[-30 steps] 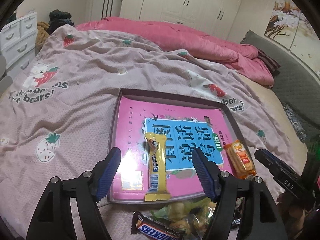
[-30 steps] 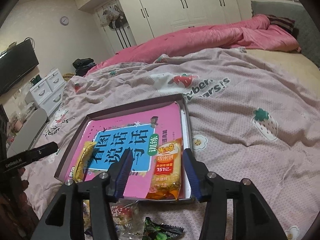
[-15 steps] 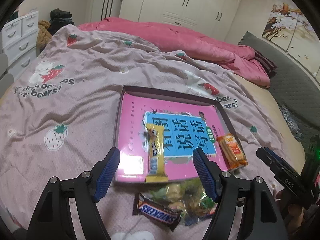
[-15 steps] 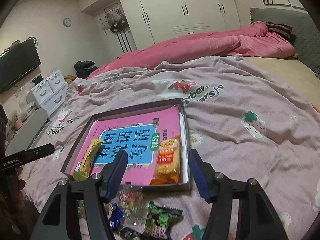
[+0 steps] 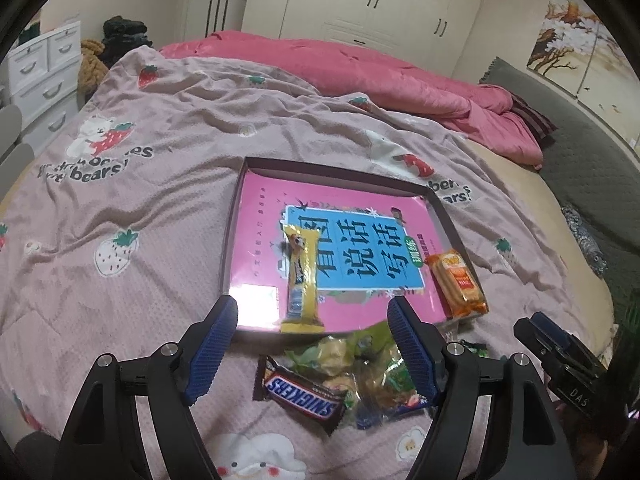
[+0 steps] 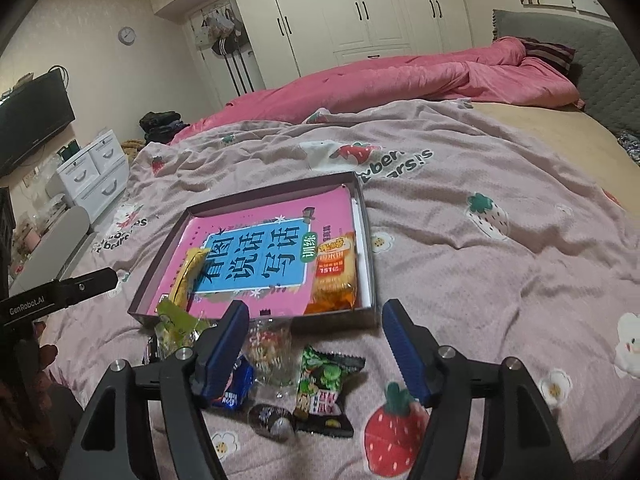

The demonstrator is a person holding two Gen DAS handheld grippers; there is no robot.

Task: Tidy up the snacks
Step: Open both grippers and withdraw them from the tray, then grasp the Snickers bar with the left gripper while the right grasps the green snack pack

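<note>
Both of my tools are spread wide and empty: the left hand-held gripper point(image 5: 312, 322) hangs over the Snickers bar point(image 5: 304, 396), the right hand-held gripper point(image 6: 316, 326) over the loose snack pile point(image 6: 276, 364) just in front of the tray point(image 6: 362, 216), where a yellow bar point(image 5: 303, 280) and an orange cracker pack point(image 6: 334, 272) already lie. My worry is that slick, overlapping wrappers on the soft, wrinkled bedspread point(image 6: 480, 184) could slip or come up two together. Beyond the tray are a pink duvet point(image 6: 400, 76) and white wardrobes point(image 6: 360, 12).
</note>
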